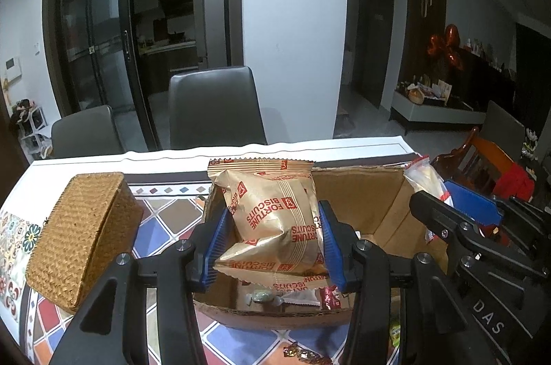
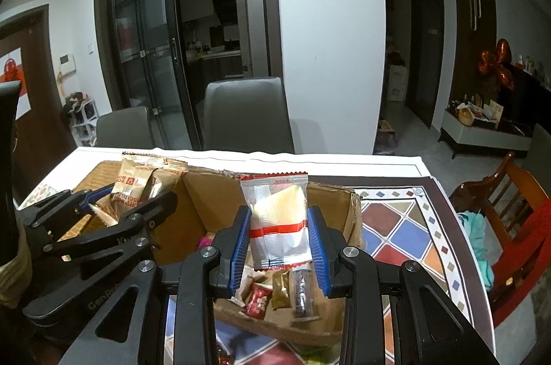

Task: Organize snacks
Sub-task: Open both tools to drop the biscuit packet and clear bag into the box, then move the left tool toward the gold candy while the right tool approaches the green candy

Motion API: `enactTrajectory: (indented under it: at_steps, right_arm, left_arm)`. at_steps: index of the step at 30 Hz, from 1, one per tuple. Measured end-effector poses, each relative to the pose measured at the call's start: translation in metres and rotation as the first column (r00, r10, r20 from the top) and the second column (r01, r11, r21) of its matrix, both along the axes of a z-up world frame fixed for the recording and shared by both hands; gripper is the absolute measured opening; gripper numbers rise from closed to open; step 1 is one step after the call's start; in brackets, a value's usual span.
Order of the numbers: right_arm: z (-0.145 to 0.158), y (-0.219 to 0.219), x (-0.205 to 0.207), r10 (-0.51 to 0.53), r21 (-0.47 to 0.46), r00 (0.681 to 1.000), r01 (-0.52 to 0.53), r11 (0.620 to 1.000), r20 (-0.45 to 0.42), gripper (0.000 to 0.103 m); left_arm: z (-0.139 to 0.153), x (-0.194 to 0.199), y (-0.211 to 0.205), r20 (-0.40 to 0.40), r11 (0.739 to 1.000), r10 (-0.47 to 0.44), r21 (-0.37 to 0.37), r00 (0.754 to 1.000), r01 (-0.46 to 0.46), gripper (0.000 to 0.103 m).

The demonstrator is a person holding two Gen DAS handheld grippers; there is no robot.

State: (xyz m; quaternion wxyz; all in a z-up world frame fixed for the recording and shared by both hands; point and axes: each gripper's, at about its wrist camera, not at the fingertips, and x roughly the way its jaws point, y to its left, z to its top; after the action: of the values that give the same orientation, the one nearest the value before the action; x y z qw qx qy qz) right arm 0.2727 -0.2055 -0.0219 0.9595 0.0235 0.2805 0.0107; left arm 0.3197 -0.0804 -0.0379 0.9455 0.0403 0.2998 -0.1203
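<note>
My left gripper [image 1: 273, 227] is shut on gold Fortune Biscuits packets [image 1: 272, 220], which hang over the left part of an open cardboard box [image 1: 358, 192]. In the right wrist view my right gripper [image 2: 279, 227] is shut on a white packet with a red band [image 2: 279, 220], held upright over the same cardboard box [image 2: 206, 196]. Small wrapped snacks [image 2: 275, 291] lie on the box floor below it. The left gripper [image 2: 113, 210] with its gold packets [image 2: 137, 182] shows at the left of that view. The right gripper [image 1: 458, 213] with its white packet [image 1: 425, 173] appears at the right of the left wrist view.
A woven wicker box [image 1: 86, 234] stands left of the cardboard box on the patterned tablecloth [image 1: 165, 223]. Loose candies [image 1: 303, 353] lie near the table's front edge. Grey chairs [image 1: 215, 106] stand behind the table. A wooden chair [image 2: 509, 192] with clothes is at the right.
</note>
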Motion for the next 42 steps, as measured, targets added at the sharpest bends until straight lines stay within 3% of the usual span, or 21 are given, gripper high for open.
enactTrajectory:
  at_steps: [3, 5, 8, 13, 27, 42]
  right_arm:
    - [0.0, 0.0, 0.001, -0.003, -0.002, 1.0, 0.003, 1.0, -0.003, 0.037]
    - [0.001, 0.0, 0.002, -0.008, -0.011, 1.0, 0.008, 1.0, -0.003, 0.038]
    - [0.001, -0.003, 0.001, -0.02, -0.012, 1.0, 0.02, 1.0, -0.002, 0.052]
    - [0.003, -0.005, -0.004, -0.047, -0.022, 0.999, 0.047, 0.999, 0.012, 0.064]
    - [0.009, -0.014, -0.044, -0.081, -0.009, 0.996, 0.081, 0.997, 0.045, 0.064]
    - [-0.004, -0.024, -0.085, -0.121, -0.032, 0.992, 0.122, 0.992, 0.034, 0.064]
  left_arm:
    - [0.0, -0.003, 0.001, 0.003, 1.0, 0.007, 0.006, 1.0, -0.007, 0.053]
    - [0.001, -0.005, 0.002, 0.007, 1.0, 0.014, 0.004, 1.0, -0.014, 0.064]
    - [0.002, -0.007, 0.005, 0.011, 1.0, 0.027, 0.004, 1.0, -0.027, 0.069]
    - [0.005, -0.011, 0.012, 0.022, 0.999, 0.051, 0.004, 0.998, -0.051, 0.077]
    - [0.009, -0.053, 0.016, 0.044, 0.997, 0.077, 0.024, 0.996, -0.078, 0.084]
    - [-0.016, -0.088, 0.011, 0.003, 0.997, 0.083, 0.009, 0.997, -0.083, 0.084]
